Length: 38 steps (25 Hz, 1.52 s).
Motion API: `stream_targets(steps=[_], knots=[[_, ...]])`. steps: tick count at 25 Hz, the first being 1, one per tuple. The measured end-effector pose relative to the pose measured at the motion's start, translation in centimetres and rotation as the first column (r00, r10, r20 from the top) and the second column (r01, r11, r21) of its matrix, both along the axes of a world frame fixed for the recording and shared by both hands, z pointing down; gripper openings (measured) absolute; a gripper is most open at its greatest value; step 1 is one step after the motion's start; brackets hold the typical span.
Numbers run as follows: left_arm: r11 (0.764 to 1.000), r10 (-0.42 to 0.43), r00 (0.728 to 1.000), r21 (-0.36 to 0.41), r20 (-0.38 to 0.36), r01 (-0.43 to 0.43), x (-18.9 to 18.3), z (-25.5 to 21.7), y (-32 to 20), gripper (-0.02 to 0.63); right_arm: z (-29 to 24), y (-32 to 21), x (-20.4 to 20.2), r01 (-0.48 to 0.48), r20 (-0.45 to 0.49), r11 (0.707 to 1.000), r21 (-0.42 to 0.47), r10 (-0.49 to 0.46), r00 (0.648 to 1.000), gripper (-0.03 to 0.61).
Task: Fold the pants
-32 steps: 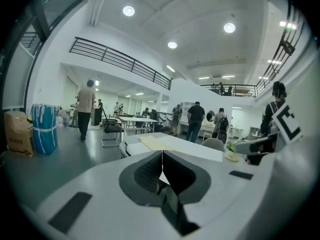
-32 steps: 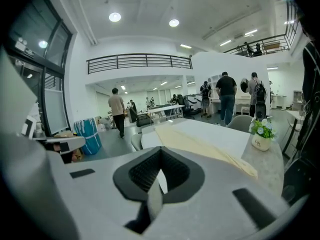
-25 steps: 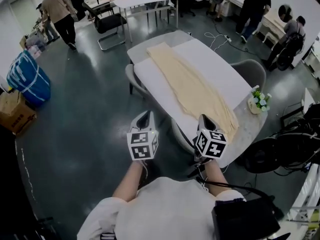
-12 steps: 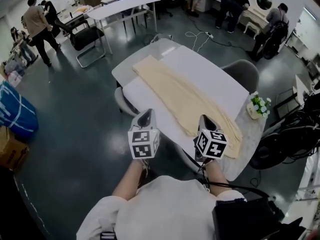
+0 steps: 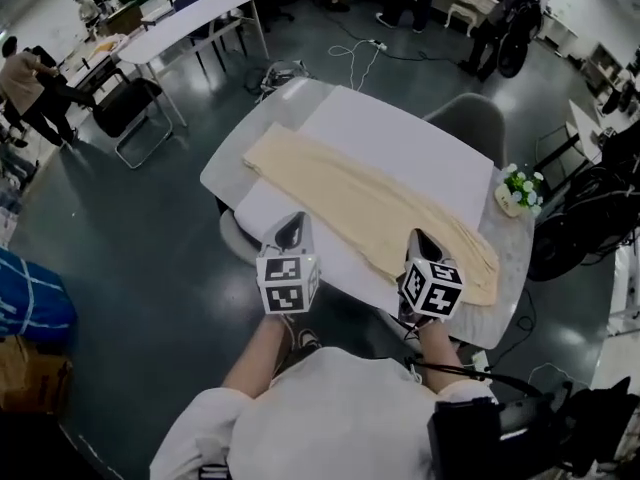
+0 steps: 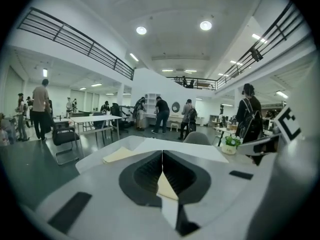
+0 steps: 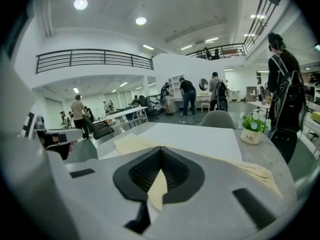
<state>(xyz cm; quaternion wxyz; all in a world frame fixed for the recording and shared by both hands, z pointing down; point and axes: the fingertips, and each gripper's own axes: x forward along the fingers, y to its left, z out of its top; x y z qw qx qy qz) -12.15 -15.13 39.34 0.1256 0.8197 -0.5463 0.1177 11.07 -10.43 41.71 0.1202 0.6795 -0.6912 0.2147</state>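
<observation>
At the far left of the head view, the blue checked bag (image 5: 30,303) now sits low on the edge. A second ago it stood higher up, so the whole room has swung round in that view. The left gripper (image 5: 291,226), with its marker cube, is held out over the near edge of the grey round-cornered table (image 5: 505,260), where a second ago it hung over the floor and a chair beside the table's corner. In its own view the left gripper (image 6: 162,153) has its dark ribbed jaws pressed together along one line, with nothing pinched between them, as they looked before.

The long cream-yellow pants (image 5: 370,208) lie flat and stretched out on the white sheet (image 5: 400,138) that covers most of the table. They now run more crosswise, from upper left to lower right, where earlier they ran more steeply away. Their lay on the sheet has not changed. The left gripper view shows one end of them (image 6: 120,155) past the jaws.

The right gripper (image 5: 421,238) points at the pants' near edge toward their right-hand end, about as before. In its own view the right gripper (image 7: 160,149) has its jaws tight together and empty, with the pants (image 7: 135,144) lying beyond them.

At the right, the small white pot of green and white flowers (image 5: 517,190) stands on the bare table just beyond the pants' end.
</observation>
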Motion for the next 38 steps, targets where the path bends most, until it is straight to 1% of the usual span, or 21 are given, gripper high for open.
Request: stream_targets(steps=[2,5,9,13,17,20,23,27,32,38], knots=[[0.999,0.045,0.999,-0.004,-0.004,-0.045,0.2,0.3,-1.3,0.009,-0.3,-0.3,0.2,-0.053,0.002,0.999,0.008,0.053,0.999,-0.008],[0.997,0.082,0.996,-0.011,-0.029,-0.082,1.1,0.8,-2.6,0.009,-0.7,-0.5,1.0,-0.101,-0.005,0.995,0.016,0.101,0.995,-0.008],[0.993,0.116,0.992,-0.018,-0.045,-0.117,3.3,1.9,-2.3,0.009,-0.3,0.2,2.9,-0.136,-0.017,0.991,0.014,0.136,0.991,-0.008],[0.991,0.129,0.99,-0.037,-0.059,-0.131,4.7,2.6,-2.1,0.009,-0.3,0.8,3.9,-0.154,-0.019,0.988,0.015,0.154,0.988,-0.008],[0.984,0.168,0.984,-0.047,-0.061,-0.171,7.5,3.0,-2.0,0.009,-0.1,2.1,6.1,-0.195,-0.02,0.981,0.008,0.196,0.98,-0.008],[0.973,0.221,0.973,-0.055,-0.065,-0.224,10.0,3.2,-2.0,0.009,0.0,3.4,8.3,-0.25,-0.032,0.968,-0.001,0.25,0.968,-0.008],[0.954,0.289,0.955,-0.06,-0.066,-0.293,13.2,3.4,-1.7,0.009,0.3,5.2,10.7,-0.317,-0.037,0.949,-0.011,0.316,0.948,-0.008],[0.923,0.375,0.924,-0.07,-0.07,-0.379,18.3,4.1,-1.1,0.009,1.0,7.8,14.8,-0.406,-0.039,0.914,-0.025,0.405,0.914,-0.008],[0.868,0.481,0.874,-0.104,-0.071,-0.486,24.2,5.8,0.7,0.009,2.2,12.2,19.3,-0.521,-0.043,0.852,-0.054,0.52,0.853,-0.008],[0.817,0.557,0.828,-0.143,-0.054,-0.559,29.3,8.2,2.3,0.009,4.9,15.9,23.1,-0.602,-0.037,0.792,-0.101,0.602,0.798,-0.008]])
